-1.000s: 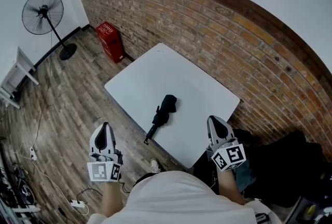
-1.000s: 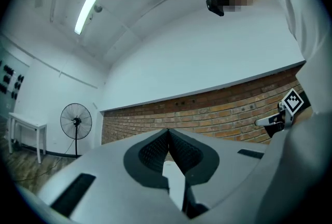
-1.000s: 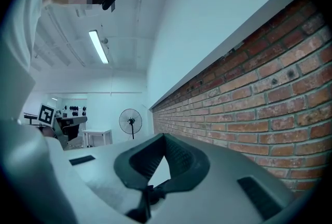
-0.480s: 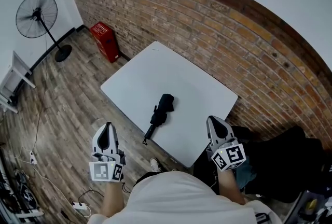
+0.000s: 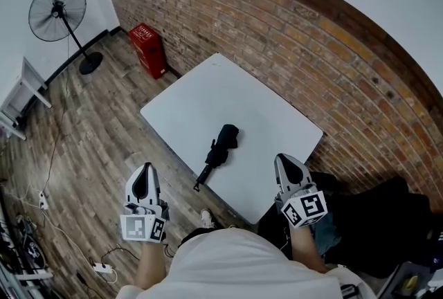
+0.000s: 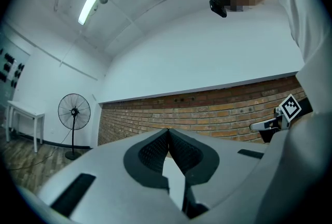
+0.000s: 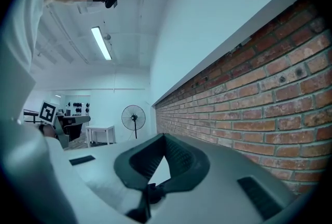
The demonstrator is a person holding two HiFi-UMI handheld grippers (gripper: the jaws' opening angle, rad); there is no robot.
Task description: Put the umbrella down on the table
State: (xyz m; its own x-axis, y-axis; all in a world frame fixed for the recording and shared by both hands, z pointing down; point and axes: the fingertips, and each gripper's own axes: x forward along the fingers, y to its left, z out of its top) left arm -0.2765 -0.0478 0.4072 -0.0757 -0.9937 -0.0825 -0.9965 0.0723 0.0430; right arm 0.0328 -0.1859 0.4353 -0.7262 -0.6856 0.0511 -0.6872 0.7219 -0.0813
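Both claws were pressed together and held nothing. In the left gripper view we saw the left gripper (image 6: 168,131) with its dark ribbed pads meeting at the tips. In the right gripper view the right gripper (image 7: 164,137) was closed the same way, tip against tip. From the head view we saw the left gripper (image 5: 145,169) and right gripper (image 5: 284,159) held out level in front of the person's white shirt (image 5: 242,263). Each carried its marker cube (image 5: 142,228) nearest the body. The left claw hung over the wooden floor (image 5: 90,124) and the right one sat at the near corner of the white table (image 5: 208,93).

The umbrella (image 5: 220,151), black and folded, lay on that table between the two claws in the picture and apart from both. Its bunched canopy end pointed toward the middle of the tabletop. Its slim handle end reached the near edge, and we could not tell whether it overhung that edge.

Beyond the table ran a brick wall (image 5: 291,41), with a red box (image 5: 149,48) standing at its foot. A pedestal fan (image 5: 57,10) stood in the corner.
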